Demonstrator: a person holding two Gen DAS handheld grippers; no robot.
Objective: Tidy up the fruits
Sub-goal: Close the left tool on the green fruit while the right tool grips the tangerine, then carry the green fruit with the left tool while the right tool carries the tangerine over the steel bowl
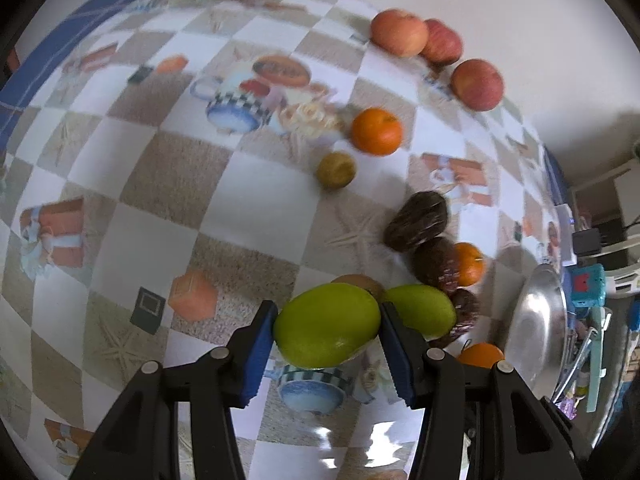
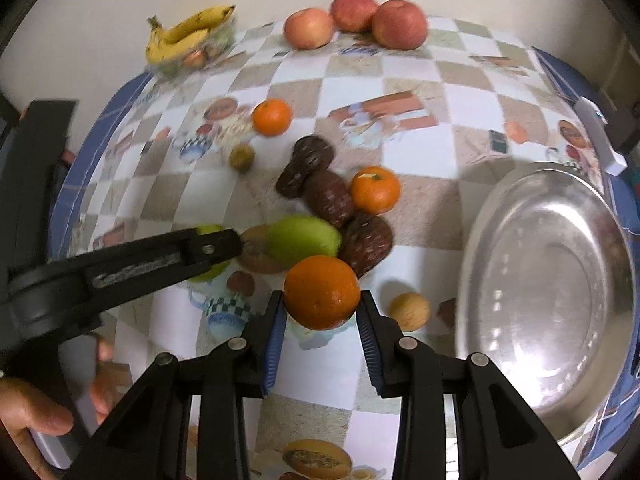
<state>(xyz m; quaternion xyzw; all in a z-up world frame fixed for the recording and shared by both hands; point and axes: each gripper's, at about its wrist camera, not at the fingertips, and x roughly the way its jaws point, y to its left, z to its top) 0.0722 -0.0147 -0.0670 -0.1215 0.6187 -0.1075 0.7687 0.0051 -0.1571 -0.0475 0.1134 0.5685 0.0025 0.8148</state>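
Observation:
My left gripper (image 1: 328, 322) is shut on a green mango (image 1: 326, 326), its blue pads pressing both ends just above the tablecloth. A second green mango (image 1: 422, 310) lies right behind it. My right gripper (image 2: 322, 304) is shut on an orange (image 2: 322, 292), held a little above the table. In the right wrist view one of the left gripper's fingers (image 2: 216, 246) crosses from the left over its mango (image 2: 208, 274). Loose on the table are two more oranges (image 2: 375, 190) (image 2: 272, 117), three apples (image 2: 394, 24) at the far edge and dark brown fruits (image 2: 330, 198).
A large steel plate (image 2: 548, 280) sits at the right, near the table edge. A small tan fruit (image 2: 409, 311) lies beside it, and a small greenish fruit (image 2: 242, 157) farther back. Bananas (image 2: 188, 34) top a clear container at the far left. A person's hand (image 2: 40, 420) is at lower left.

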